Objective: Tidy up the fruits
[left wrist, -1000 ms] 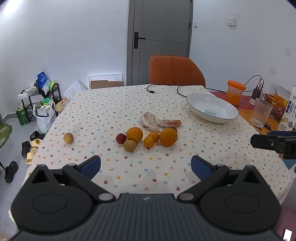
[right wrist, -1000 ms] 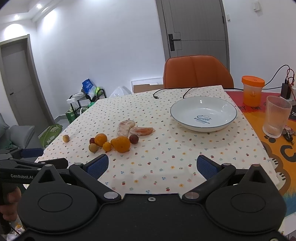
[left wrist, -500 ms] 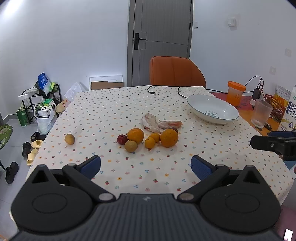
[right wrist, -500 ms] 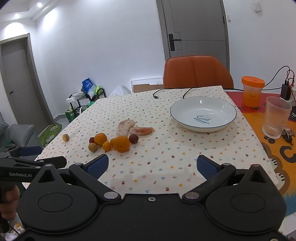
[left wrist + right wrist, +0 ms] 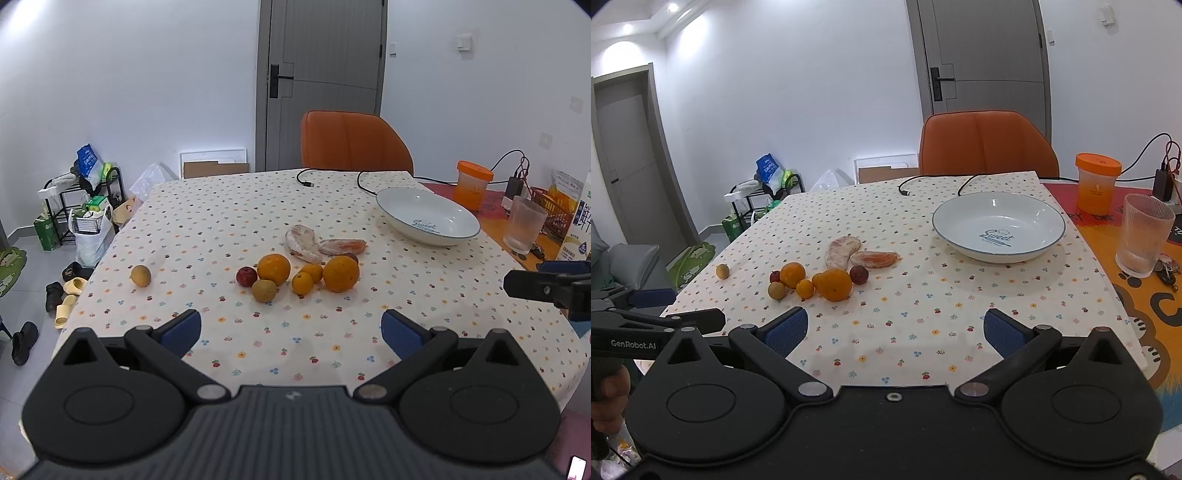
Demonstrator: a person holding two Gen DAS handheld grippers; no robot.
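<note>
Two grippers, one in each of my hands, hang above the near edge of a table [image 5: 207, 206] spread with a flower-dotted cloth. My left gripper [image 5: 291, 330] has its blue-padded fingers [image 5: 183, 328] spread wide with nothing between them, and my right gripper [image 5: 895, 326] is spread just as wide and equally empty; its dark tip also shows at the right border of the left wrist view. Ahead of both, near the middle of the cloth, lies a cluster of fruit: a large orange [image 5: 273, 269] with a dark red plum [image 5: 246, 276] touching its left side and a brownish round fruit [image 5: 264, 290] just in front of it, then two small tangerines [image 5: 302, 283] pressed together, and a second large orange [image 5: 341, 273] to their right. A second dark red fruit [image 5: 858, 274] sits behind that orange, mostly hidden in the left wrist view. Just behind the cluster rest two peeled citrus segments [image 5: 304, 243], one pale and curved, the other more orange, touching at their ends. One small tan fruit [image 5: 140, 275] sits alone, well apart to the left. A white bowl [image 5: 960, 210] with a blue rim and the word "Sweet" printed inside stands empty at the far right of the cloth. Beyond it are an orange-lidded jar [image 5: 1097, 182] and a ribbed clear glass [image 5: 1143, 234] on an orange mat, and an orange chair [image 5: 354, 146] is drawn up to the far side.
</note>
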